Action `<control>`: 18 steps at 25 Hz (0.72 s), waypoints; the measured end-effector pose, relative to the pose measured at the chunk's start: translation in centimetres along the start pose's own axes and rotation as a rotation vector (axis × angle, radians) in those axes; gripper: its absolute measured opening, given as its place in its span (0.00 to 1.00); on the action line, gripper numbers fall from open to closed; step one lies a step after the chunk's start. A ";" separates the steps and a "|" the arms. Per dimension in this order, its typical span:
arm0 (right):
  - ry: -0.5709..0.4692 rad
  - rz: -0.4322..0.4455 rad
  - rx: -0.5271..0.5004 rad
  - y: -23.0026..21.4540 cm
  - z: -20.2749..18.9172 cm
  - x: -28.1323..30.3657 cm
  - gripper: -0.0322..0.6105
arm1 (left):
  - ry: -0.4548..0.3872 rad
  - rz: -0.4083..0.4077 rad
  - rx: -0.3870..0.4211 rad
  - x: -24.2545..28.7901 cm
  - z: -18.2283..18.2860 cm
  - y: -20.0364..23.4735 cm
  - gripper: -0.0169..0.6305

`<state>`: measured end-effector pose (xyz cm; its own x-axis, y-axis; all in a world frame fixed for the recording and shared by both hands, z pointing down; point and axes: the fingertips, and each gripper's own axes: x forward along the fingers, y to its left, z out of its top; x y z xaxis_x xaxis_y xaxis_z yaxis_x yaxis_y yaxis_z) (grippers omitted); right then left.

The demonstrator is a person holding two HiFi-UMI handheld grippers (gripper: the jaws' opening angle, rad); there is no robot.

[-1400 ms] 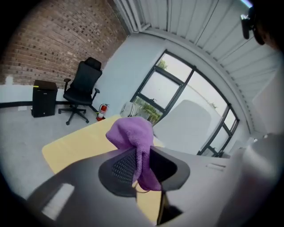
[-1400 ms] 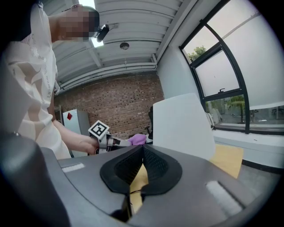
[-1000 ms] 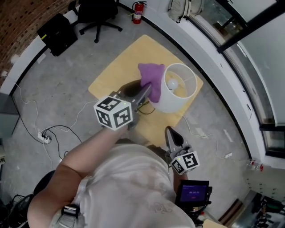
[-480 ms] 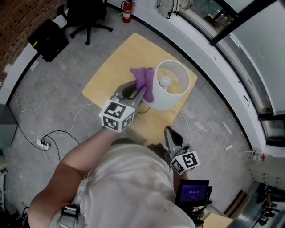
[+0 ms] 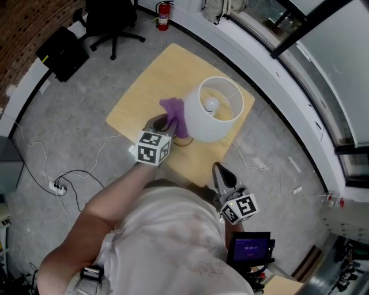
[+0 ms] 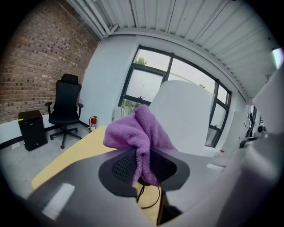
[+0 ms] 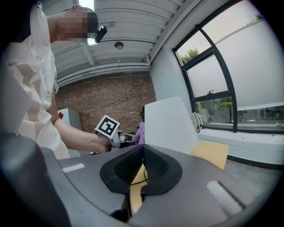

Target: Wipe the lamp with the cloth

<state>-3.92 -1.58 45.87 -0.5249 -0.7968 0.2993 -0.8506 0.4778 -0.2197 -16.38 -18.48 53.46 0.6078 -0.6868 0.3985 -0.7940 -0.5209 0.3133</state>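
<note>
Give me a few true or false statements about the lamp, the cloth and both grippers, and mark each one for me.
1. The left gripper is clamped on the purple cloth. True.
2. The lamp lies tipped over on its side. False: it stands upright on the wooden table, and its bulb shows through the open top of the shade.
3. The right gripper grips the lampshade. False: it is held back near the person's body, apart from the lamp, with nothing between its jaws.
4. A red fire extinguisher stands on the floor by the wall. True.
</note>
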 end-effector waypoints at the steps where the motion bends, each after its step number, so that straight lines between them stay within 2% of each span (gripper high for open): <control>1: -0.002 0.001 -0.002 0.2 0.0 0.0 0.07 | 0.011 0.008 -0.008 -0.2 -0.4 0.4 0.15; 4: -0.005 0.005 -0.008 0.6 0.1 0.0 0.07 | -0.035 -0.002 -0.034 -1.9 0.6 0.7 0.15; 10: -0.006 0.007 -0.011 1.9 -0.2 -0.1 0.07 | -0.295 -0.145 0.018 -6.9 9.5 -4.3 0.15; 13: -0.009 0.000 -0.007 2.4 -0.7 -0.3 0.07 | -0.374 -0.211 0.103 -7.6 12.1 -7.6 0.15; 18: -0.021 -0.029 0.001 2.7 -1.0 -0.9 0.07 | -0.358 -0.224 0.319 -6.5 11.3 -10.4 0.15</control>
<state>-5.75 0.77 45.91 -0.4994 -0.8176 0.2865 -0.8653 0.4540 -0.2125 -12.14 -14.35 37.89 0.7663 -0.6423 0.0153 -0.6420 -0.7645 0.0571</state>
